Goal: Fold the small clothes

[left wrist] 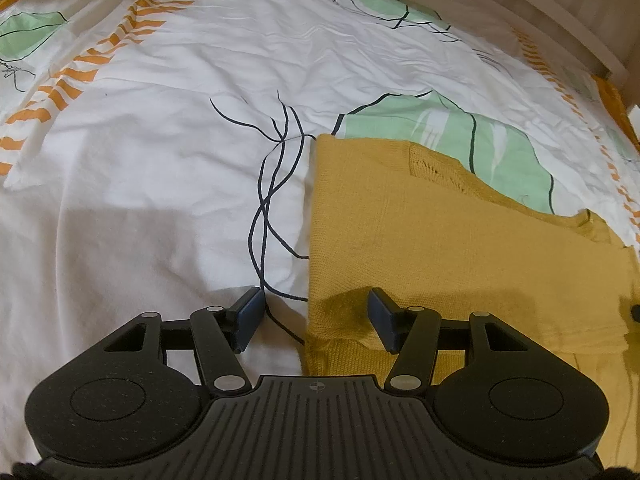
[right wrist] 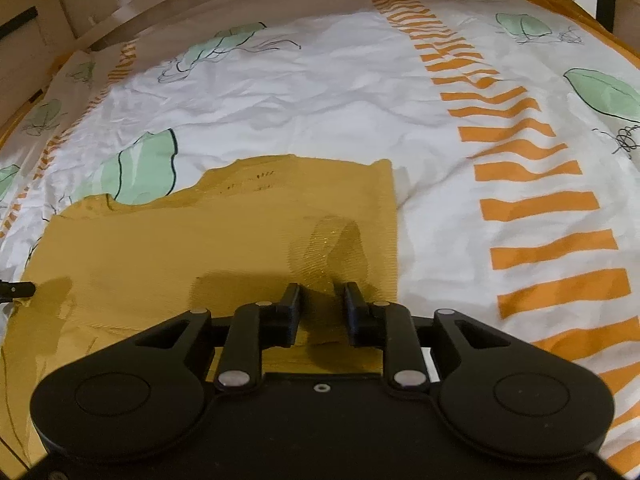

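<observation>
free: white bedsheet [left wrist: 140,180] left of sweater [left wrist: 440,248] | obstacle: wooden bedframe [right wrist: 100,24] behind

Each camera sits just behind its tool, low over the bed [left wrist: 168,132], looking forward along the fingers; the left tool [left wrist: 316,316] and right tool [right wrist: 322,312] views share the yellow knit garment [left wrist: 460,248] ahead.

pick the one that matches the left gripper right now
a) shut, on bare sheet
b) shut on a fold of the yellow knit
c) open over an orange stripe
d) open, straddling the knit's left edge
d: in the left wrist view the left gripper has its jaws spread wide, one finger over the white bedsheet and the other over the yellow knit garment, with nothing gripped between them.
</observation>
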`<action>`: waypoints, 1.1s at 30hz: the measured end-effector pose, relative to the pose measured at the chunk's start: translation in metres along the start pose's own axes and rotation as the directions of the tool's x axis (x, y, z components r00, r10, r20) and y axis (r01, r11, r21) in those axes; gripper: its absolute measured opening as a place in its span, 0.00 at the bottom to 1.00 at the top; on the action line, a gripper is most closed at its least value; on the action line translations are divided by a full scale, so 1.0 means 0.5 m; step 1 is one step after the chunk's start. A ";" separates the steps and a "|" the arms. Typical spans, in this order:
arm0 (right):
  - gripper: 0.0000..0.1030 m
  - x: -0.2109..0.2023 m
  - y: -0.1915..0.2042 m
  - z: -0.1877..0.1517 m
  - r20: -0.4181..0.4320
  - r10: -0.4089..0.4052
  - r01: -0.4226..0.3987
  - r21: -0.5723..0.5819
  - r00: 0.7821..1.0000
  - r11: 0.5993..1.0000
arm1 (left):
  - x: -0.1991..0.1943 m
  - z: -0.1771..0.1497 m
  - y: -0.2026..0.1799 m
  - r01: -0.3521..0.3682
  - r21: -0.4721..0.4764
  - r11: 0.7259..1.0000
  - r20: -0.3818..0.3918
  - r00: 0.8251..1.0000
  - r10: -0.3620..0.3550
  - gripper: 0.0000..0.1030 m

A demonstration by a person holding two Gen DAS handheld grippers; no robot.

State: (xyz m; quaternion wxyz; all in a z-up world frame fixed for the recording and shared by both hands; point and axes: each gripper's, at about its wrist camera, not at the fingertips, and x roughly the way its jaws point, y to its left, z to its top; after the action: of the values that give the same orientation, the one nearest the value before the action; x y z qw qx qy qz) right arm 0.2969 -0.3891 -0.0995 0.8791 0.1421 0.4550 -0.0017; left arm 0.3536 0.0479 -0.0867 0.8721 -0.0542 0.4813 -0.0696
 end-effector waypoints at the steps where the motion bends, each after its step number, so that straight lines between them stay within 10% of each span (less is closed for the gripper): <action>1: 0.33 0.000 -0.002 0.000 0.001 -0.005 0.005 0.003 1.000 1.000 | 0.000 0.001 0.001 0.001 0.001 1.000 -0.001 1.000 -0.001 0.54; 14: 0.56 0.003 -0.024 -0.001 0.112 0.143 -0.153 0.084 0.983 0.985 | 0.001 0.000 0.002 0.004 -0.002 1.000 -0.003 1.000 -0.004 0.55; 22: 0.55 -0.037 0.034 0.005 0.240 0.214 -0.193 -0.109 0.947 0.975 | 0.001 0.001 0.004 0.006 -0.004 1.000 -0.004 1.000 -0.006 0.55; 27: 0.56 -0.021 0.029 0.009 0.211 -0.032 0.053 -0.098 0.977 0.994 | 0.001 0.001 0.004 0.007 -0.007 1.000 -0.004 1.000 -0.007 0.55; 33: 0.56 -0.010 0.001 0.015 0.163 -0.033 0.036 -0.020 0.986 0.999 | 0.002 0.001 0.004 0.008 -0.008 1.000 -0.003 1.000 -0.008 0.56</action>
State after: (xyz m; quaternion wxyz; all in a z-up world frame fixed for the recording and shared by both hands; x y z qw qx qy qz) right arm 0.3000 -0.3913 -0.0912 0.9147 0.1237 0.3841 -0.0233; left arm 0.3546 0.0498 -0.0877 0.8709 -0.0594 0.4827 -0.0713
